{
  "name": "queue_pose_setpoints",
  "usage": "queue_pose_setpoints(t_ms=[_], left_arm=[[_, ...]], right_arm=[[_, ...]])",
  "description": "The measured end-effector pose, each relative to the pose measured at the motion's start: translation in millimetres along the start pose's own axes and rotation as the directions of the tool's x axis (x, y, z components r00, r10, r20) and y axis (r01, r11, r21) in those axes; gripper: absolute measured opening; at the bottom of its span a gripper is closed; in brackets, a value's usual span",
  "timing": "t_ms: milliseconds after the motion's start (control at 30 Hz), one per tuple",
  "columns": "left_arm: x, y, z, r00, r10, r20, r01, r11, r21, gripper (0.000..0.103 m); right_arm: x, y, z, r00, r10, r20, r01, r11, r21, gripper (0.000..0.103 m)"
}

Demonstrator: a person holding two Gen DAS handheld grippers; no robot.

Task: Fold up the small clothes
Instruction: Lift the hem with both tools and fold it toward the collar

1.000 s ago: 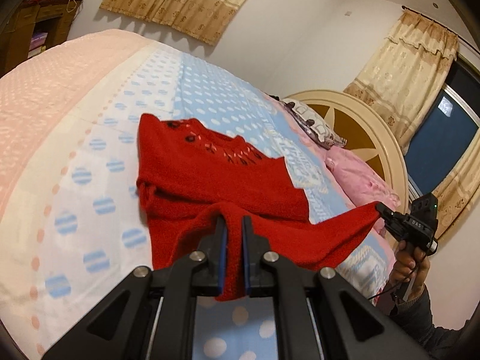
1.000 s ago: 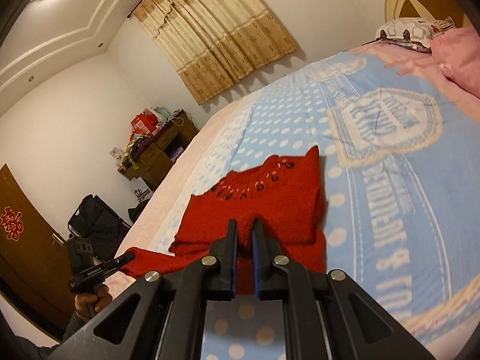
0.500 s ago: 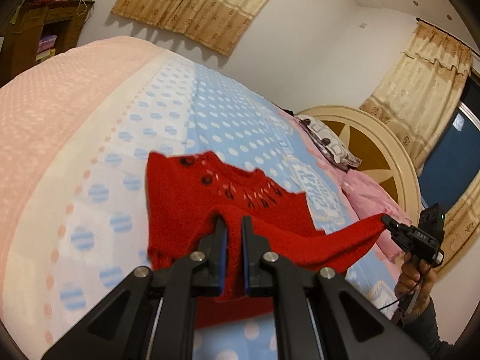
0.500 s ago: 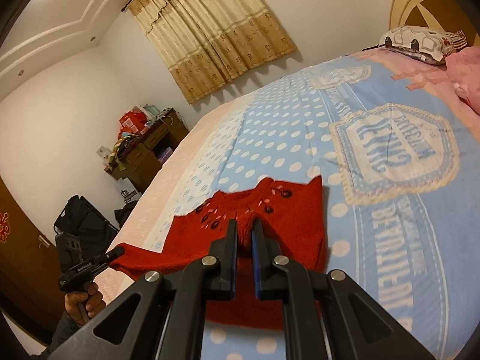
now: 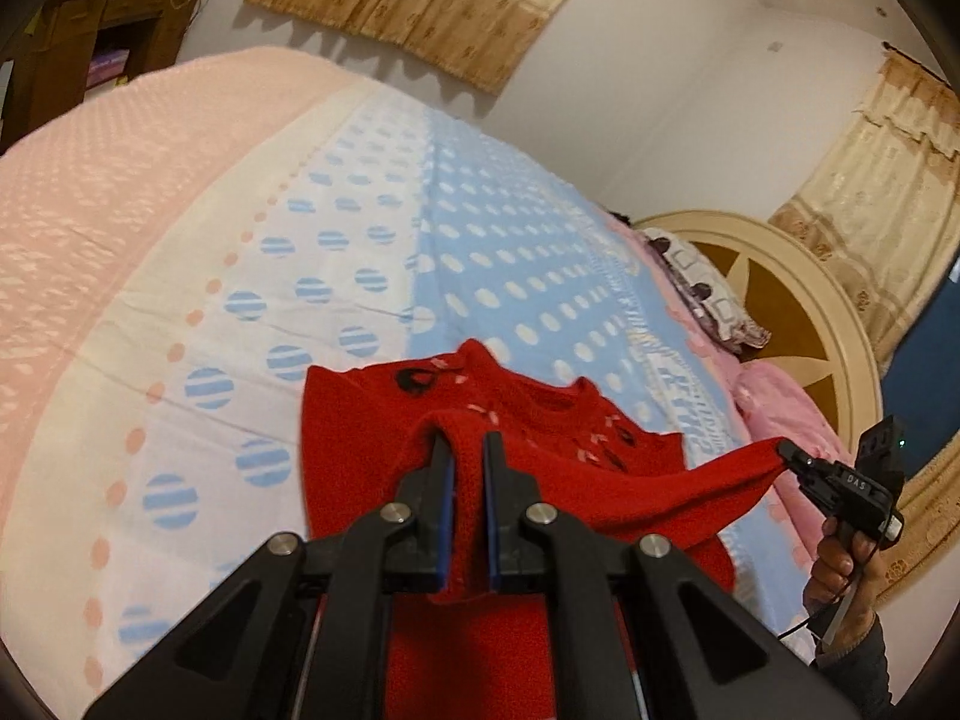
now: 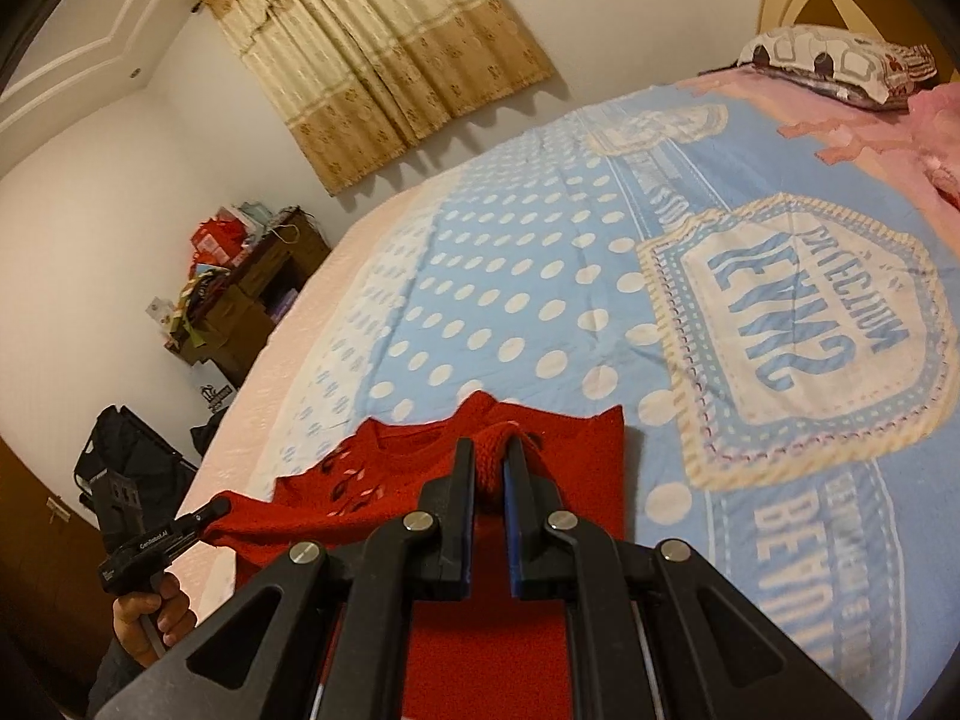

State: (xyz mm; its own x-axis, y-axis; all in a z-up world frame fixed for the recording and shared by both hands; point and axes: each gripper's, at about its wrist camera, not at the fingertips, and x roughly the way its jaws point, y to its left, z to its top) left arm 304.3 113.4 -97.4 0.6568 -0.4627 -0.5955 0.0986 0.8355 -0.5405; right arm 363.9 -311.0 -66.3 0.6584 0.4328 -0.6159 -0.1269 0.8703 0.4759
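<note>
A small red knit sweater [image 5: 360, 420] with dark and pink patterning near its collar lies on the blue dotted bedspread [image 5: 480, 240]. My left gripper [image 5: 462, 450] is shut on the sweater's lower edge and holds it lifted over the collar end. My right gripper [image 6: 489, 456] is shut on the same edge of the sweater [image 6: 576, 456] further along. The edge hangs stretched between the two grippers. The right gripper also shows in the left wrist view [image 5: 786, 453], and the left gripper in the right wrist view [image 6: 219, 507].
Pillows [image 5: 708, 294] and a pink blanket [image 5: 780, 402] lie by the round headboard [image 5: 780, 276]. A cluttered wooden desk [image 6: 252, 294] and a black bag [image 6: 126, 456] stand beside the bed. The pink bed cover [image 5: 120, 168] runs along the far side.
Both grippers have carried the sweater's lower edge forward over the body toward the collar. The fold has closed, and less of the red body shows ahead of the fingers.
</note>
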Motion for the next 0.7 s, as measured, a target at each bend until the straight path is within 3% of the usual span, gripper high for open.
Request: queue_pose_setpoints(t_ms=[267,533,567,633,667,700], left_arm=[[53,20,8,0.997,0.036,-0.064,-0.037,0.999,-0.023,0.008],[73,37,16,0.995,0.058,-0.083,-0.064,0.995,-0.072,0.011],[71,39,16,0.996,0.066,-0.067,-0.072,0.994,-0.081,0.016],[65,43,18,0.995,0.099,-0.035,-0.101,0.991,-0.092,0.018],[59,46,20,0.993,0.116,-0.013,-0.117,0.988,-0.103,0.022],[53,49,23,0.993,0.121,0.008,-0.119,0.986,-0.115,0.029]], right_arm=[[67,-29,18,0.996,-0.064,-0.061,0.067,0.997,0.047,0.007],[140,-52,25,0.975,-0.117,-0.187,0.125,0.992,0.027,0.010],[143,-53,25,0.975,-0.132,-0.181,0.138,0.990,0.021,0.015],[138,-57,26,0.981,-0.133,-0.142,0.139,0.990,0.036,0.040],[131,-59,27,0.988,-0.110,-0.110,0.116,0.992,0.055,0.061],[126,-61,26,0.991,-0.095,-0.095,0.102,0.993,0.064,0.063]])
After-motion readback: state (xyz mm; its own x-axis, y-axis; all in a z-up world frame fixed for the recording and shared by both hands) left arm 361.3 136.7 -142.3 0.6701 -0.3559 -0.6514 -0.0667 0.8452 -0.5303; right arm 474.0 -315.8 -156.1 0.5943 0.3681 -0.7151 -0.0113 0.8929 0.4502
